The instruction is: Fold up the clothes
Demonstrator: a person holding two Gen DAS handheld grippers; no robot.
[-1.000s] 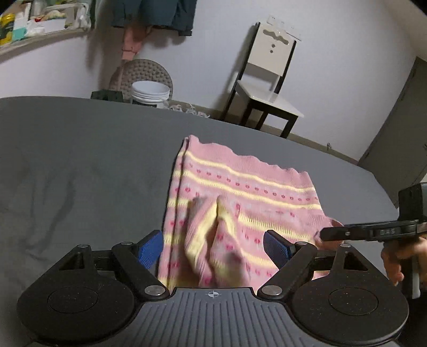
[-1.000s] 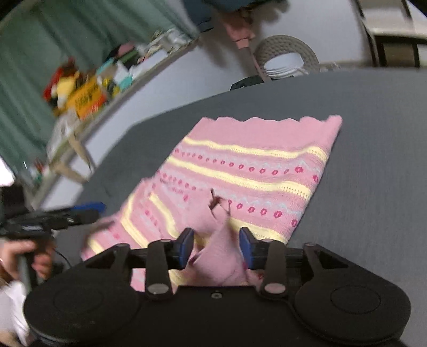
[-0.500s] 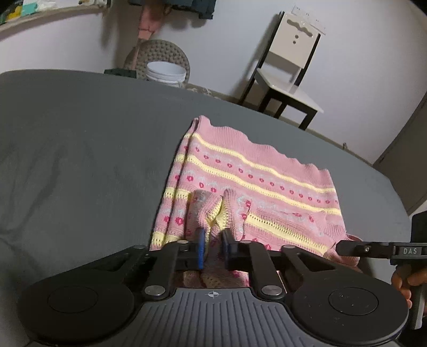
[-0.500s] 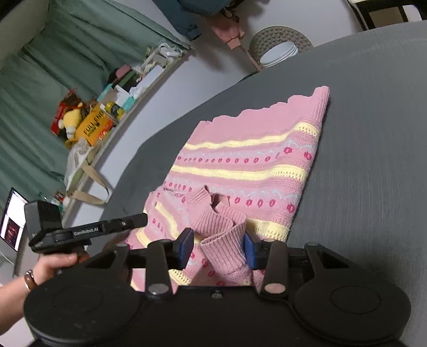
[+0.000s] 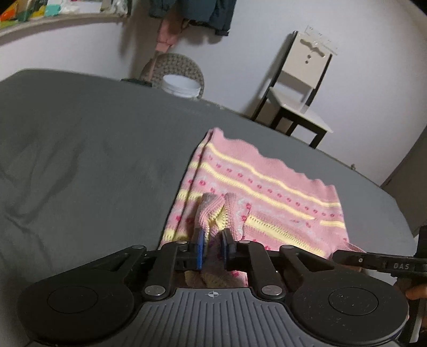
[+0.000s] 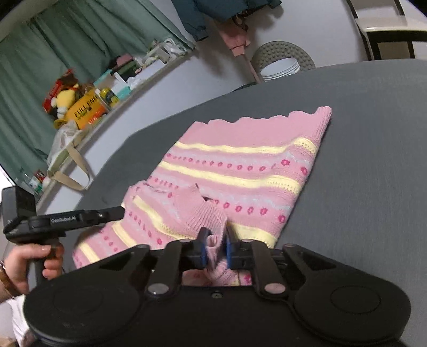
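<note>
White wall (image 5: 261,34); chair (image 5: 299,88) against it. Green curtain (image 6: 40,66) behind cluttered shelf (image 6: 112,88). Dark jacket (image 5: 192,13) hangs above white bucket (image 5: 181,85).

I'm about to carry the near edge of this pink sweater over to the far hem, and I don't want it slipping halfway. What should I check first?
1. Left gripper pinching knit: ok, jaws shut on a bunched fold of the pink sweater.
2. Right gripper pinching knit: ok, shut on the ribbed pink part.
3. How many layers each grip holds: cannot tell, the fabric is bunched between the pads.
4. Far scalloped hem lying flat as the target: ok.
5. Grey surface beyond the hem free of objects: ok.
6. Both grips level with each other: cannot tell from wrist views.
</note>
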